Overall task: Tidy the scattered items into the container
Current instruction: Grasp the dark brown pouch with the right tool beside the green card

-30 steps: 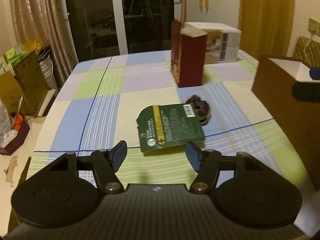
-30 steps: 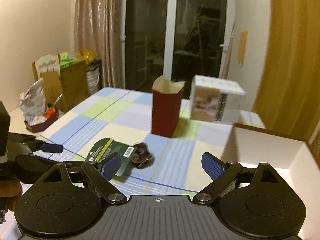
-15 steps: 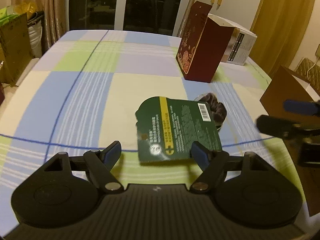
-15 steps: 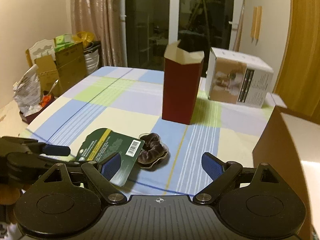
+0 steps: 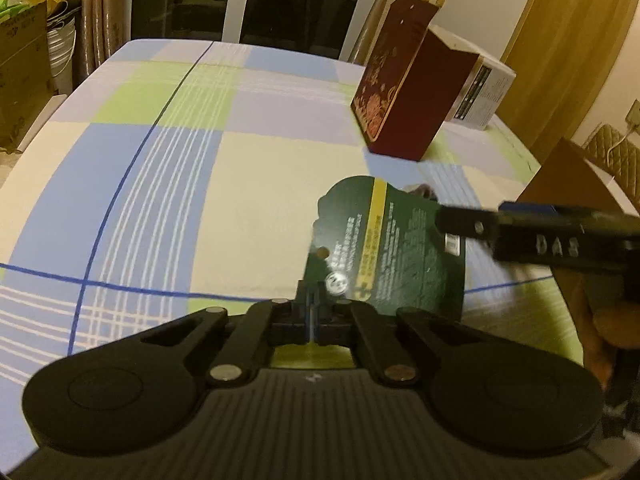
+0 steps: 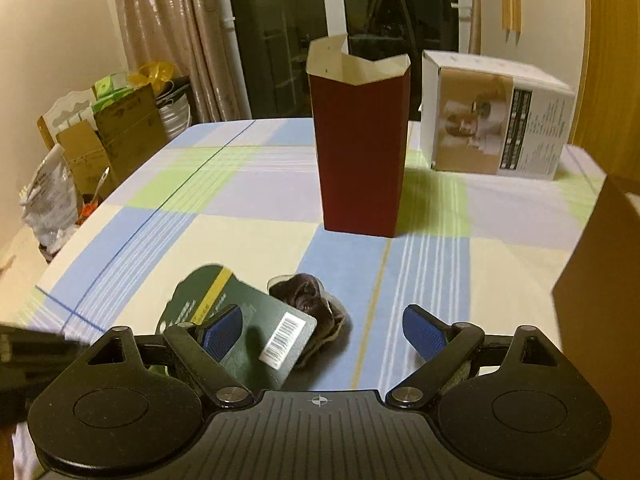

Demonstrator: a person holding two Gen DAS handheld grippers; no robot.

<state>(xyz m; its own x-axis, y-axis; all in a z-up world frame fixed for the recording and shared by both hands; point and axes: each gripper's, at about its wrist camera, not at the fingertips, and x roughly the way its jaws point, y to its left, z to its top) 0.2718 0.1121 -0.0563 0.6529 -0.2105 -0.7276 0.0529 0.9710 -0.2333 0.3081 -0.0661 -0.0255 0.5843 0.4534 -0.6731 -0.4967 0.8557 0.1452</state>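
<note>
A dark green packaging card [image 5: 384,248] with a yellow stripe and a barcode lies on the checked tablecloth. My left gripper [image 5: 311,309] is shut on its near edge. A brown scrunchie [image 6: 308,300] lies just behind the card, partly under its barcode corner. My right gripper [image 6: 322,332] hangs low over the card corner and the scrunchie. Its jaws are closing, and both things sit between the blue pads [image 6: 222,332] without being pressed. In the left wrist view one of its fingers [image 5: 464,220] reaches over the card from the right. The brown box [image 6: 600,280] stands at the right.
An open-topped dark red carton [image 6: 360,160] stands upright behind the scrunchie, with a white printed box [image 6: 496,120] behind it to the right. Cardboard boxes and bags [image 6: 100,140] are stacked on the floor beyond the table's left edge.
My left jaws have closed on the card's near edge. The right gripper has come down and forward over the card and scrunchie, and its jaws have narrowed a little.
</note>
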